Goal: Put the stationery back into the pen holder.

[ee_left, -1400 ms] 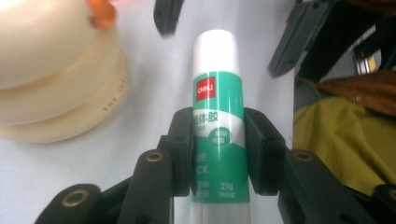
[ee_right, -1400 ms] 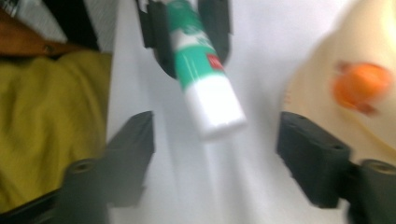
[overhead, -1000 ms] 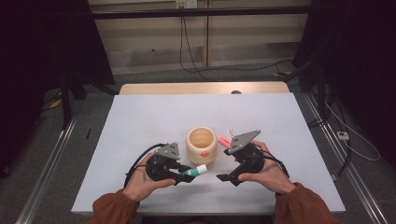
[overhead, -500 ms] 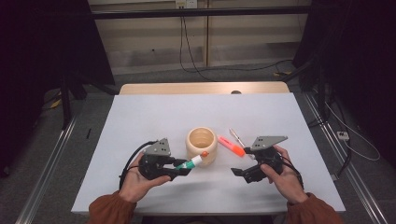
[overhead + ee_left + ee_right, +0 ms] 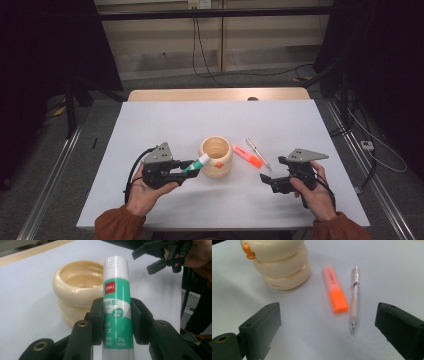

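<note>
The left gripper point(image 5: 187, 170) pinches a green and white glue stick point(image 5: 117, 307) between its two black jaws, which press on the tube's sides about halfway along its length. In the high view the glue stick point(image 5: 197, 163) slants from the jaws toward a cream, ring-sided pot point(image 5: 216, 156) that stands near the middle of the white bench point(image 5: 165, 120), and its white cap end lies at the pot's rim. In the left gripper view the cap sits just beside the open mouth of the pot point(image 5: 77, 287), to its right in that view; whether it touches the rim I cannot tell. The right gripper point(image 5: 267, 181) is held over the bench well to the right of the pot, its jaws spread wide with nothing between them. Ahead of those jaws in the right gripper view lie an orange highlighter point(image 5: 335, 292) and a clear pen point(image 5: 354, 298), side by side and just apart, flat on the bench to the right of the pot point(image 5: 280, 263). A small orange knob point(image 5: 248, 251) sticks out from the pot's upper ring.
</note>
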The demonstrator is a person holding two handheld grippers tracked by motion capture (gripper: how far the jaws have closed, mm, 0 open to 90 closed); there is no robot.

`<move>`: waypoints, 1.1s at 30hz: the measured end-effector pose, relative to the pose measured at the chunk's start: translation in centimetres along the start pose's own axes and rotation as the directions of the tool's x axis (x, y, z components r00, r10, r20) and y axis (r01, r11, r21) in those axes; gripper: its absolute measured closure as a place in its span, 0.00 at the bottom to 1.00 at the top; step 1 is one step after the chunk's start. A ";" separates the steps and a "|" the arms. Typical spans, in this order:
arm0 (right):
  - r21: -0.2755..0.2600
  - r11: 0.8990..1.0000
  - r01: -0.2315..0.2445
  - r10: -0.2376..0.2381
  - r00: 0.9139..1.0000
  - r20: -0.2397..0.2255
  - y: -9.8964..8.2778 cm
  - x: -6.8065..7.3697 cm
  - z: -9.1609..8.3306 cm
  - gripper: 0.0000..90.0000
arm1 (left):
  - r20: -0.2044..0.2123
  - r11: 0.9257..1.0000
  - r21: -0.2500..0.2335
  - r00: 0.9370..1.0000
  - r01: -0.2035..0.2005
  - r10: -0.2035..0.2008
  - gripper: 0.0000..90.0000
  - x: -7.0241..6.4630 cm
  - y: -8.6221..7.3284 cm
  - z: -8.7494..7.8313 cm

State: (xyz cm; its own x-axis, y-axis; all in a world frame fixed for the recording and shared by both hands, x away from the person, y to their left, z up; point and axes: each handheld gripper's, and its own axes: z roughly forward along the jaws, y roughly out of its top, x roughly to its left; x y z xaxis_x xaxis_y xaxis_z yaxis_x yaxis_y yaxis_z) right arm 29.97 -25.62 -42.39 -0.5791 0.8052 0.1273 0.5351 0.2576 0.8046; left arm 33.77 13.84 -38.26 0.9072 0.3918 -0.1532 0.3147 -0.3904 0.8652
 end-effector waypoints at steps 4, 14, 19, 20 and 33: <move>-0.028 0.999 -0.019 0.020 0.999 0.034 -0.6 -0.1 -0.4 0.08 | -0.021 1.000 -0.021 1.000 0.005 -0.006 0.74 0.1 0.1 -0.2; -0.063 0.997 -0.035 0.040 0.996 0.085 -2.0 -0.3 -1.0 0.08 | -0.057 0.996 -0.089 0.998 0.000 -0.005 0.74 0.5 0.3 -0.2; -0.077 0.996 -0.049 0.057 0.994 0.095 -2.6 -0.5 -1.1 0.07 | -0.077 0.991 -0.135 0.997 -0.008 -0.002 0.74 0.6 0.5 0.3; -0.080 0.995 -0.054 0.061 0.993 0.097 -2.7 -0.5 -1.1 0.06 | -0.080 0.990 -0.138 0.997 -0.012 0.001 0.74 0.7 0.6 0.3; -0.103 0.992 -0.070 0.079 0.992 0.094 -3.2 -0.7 -1.5 0.06 | -0.092 0.973 -0.230 0.995 0.003 -0.025 0.74 1.6 1.9 1.7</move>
State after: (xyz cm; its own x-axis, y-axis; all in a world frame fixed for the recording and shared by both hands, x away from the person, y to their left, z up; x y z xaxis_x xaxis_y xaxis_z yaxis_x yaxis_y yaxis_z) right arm 27.73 -27.83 -44.22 -0.4745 0.8697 0.1358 0.5082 0.1447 0.8490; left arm 36.34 12.32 -37.70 0.8693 0.4767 -0.1303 0.2452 -0.1872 0.9512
